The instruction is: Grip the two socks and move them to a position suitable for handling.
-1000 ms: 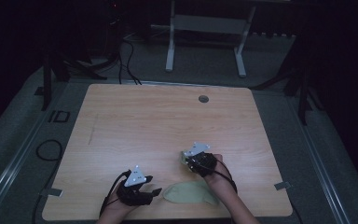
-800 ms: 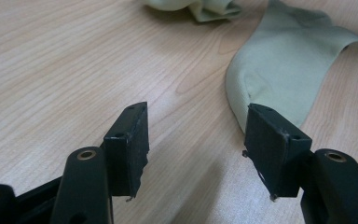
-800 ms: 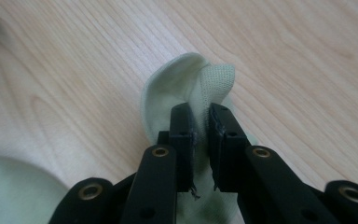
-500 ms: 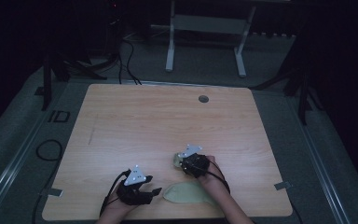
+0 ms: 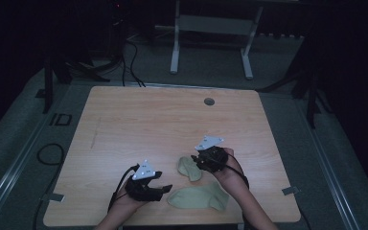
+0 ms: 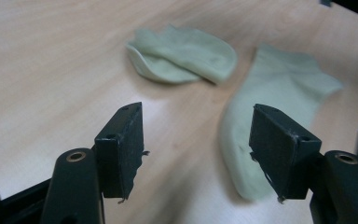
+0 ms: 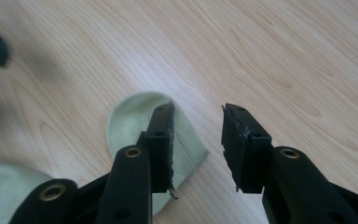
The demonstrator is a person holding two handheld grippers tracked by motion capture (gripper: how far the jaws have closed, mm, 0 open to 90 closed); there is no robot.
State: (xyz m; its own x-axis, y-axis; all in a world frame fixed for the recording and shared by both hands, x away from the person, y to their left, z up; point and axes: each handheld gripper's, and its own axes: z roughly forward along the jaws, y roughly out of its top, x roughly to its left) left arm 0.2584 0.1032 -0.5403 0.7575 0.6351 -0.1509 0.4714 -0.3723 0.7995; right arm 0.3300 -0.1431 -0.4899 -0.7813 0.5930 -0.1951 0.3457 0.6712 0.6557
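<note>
Two pale green socks lie near the front of the wooden table (image 5: 139, 124). One sock (image 5: 199, 197) lies flat; the other, a crumpled sock (image 5: 190, 167), sits just behind it. My right gripper (image 5: 198, 162) hovers over the crumpled sock (image 7: 130, 126). Its jaws have just been opening and stand apart with only bare wood showing between them, the sock under the left pad. My left gripper (image 5: 164, 186) is open to the left of the flat sock (image 6: 270, 107) with nothing between its jaws (image 6: 198, 144). The crumpled sock (image 6: 182, 60) lies beyond it.
A round cable hole (image 5: 209, 101) sits near the table's far edge. Behind the table stand a white metal frame (image 5: 211, 28) and cables on the grey floor (image 5: 129, 57). The table's front edge runs close under both hands.
The right gripper moved left and up, its jaws parted, and a crumpled sock now lies apart from the flat one. The left gripper rose a little.
</note>
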